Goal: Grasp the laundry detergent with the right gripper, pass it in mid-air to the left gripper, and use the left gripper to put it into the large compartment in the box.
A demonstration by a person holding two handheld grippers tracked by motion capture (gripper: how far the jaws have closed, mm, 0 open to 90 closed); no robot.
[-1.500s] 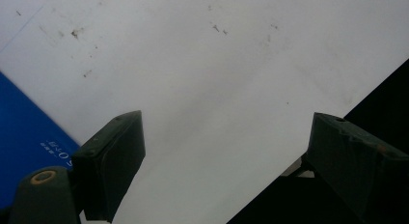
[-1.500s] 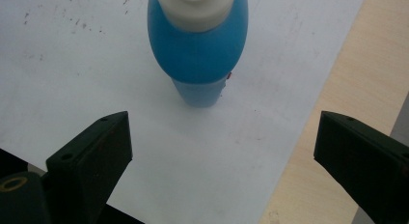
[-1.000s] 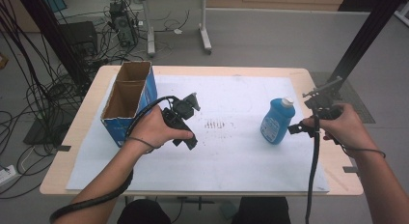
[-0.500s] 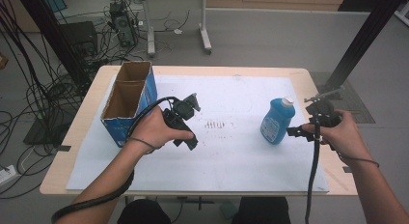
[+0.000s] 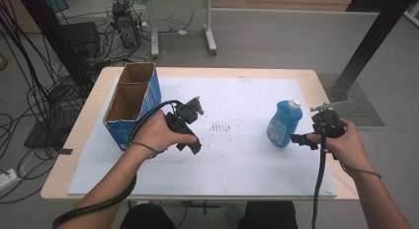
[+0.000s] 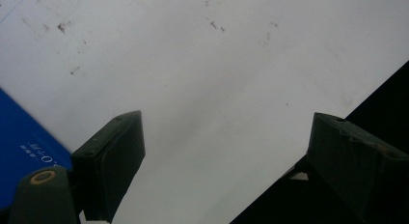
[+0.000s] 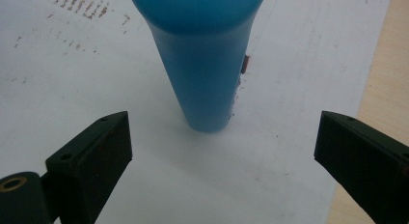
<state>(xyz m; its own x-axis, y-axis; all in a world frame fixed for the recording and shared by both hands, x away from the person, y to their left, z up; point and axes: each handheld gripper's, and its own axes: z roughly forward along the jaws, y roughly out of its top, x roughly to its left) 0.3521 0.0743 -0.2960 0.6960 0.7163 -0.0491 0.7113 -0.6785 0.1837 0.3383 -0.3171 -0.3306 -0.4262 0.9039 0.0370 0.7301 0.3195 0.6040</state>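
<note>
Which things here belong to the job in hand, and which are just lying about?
In the job: bottle, right gripper open and aimed at it.

Lying about: box, white sheet, left gripper open over the sheet, cables on the floor.

The paper sheet (image 5: pixel 237 155) covers the table (image 5: pixel 84 135). On the sheet, the cardboard box (image 5: pixel 131 103) stands at its left edge and the bottle (image 5: pixel 283 124) upright near its right edge, well apart from the box.
</note>
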